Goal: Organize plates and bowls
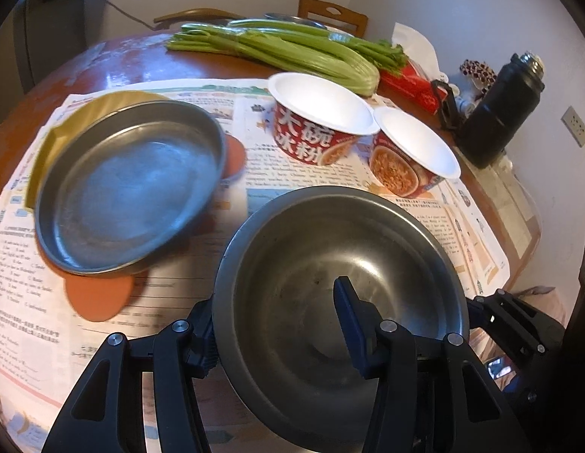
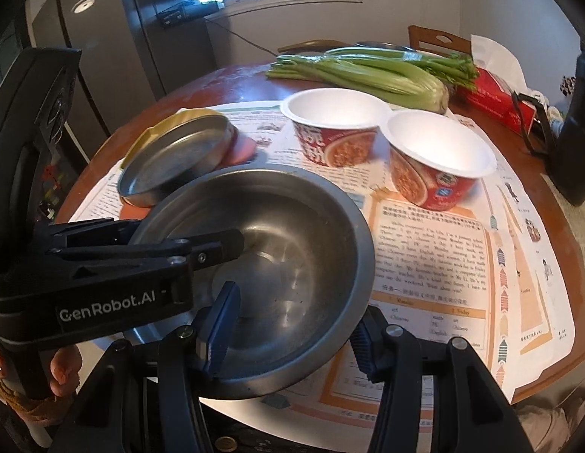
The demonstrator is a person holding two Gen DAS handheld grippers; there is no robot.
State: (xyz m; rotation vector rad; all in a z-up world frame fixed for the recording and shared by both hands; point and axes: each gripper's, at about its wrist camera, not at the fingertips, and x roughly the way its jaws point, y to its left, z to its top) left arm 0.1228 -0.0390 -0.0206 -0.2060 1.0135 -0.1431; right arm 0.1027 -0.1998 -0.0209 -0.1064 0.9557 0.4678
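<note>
Both tools pinch the steel bowl's rim: left tool one side, right tool the opposite, keeping it level over the papered worktop, beside the steel plate it likely joins.

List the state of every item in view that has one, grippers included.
Deep steel bowl: empty, upright, gripped at its rim by both grippers.
Shallow steel plate: empty, resting on orange and gold plates.
Two red paper noodle bowls: empty, upright, side by side.
Black flask: capped, upright.
Left gripper: shut on the rim.
Right gripper: shut on the rim.
</note>
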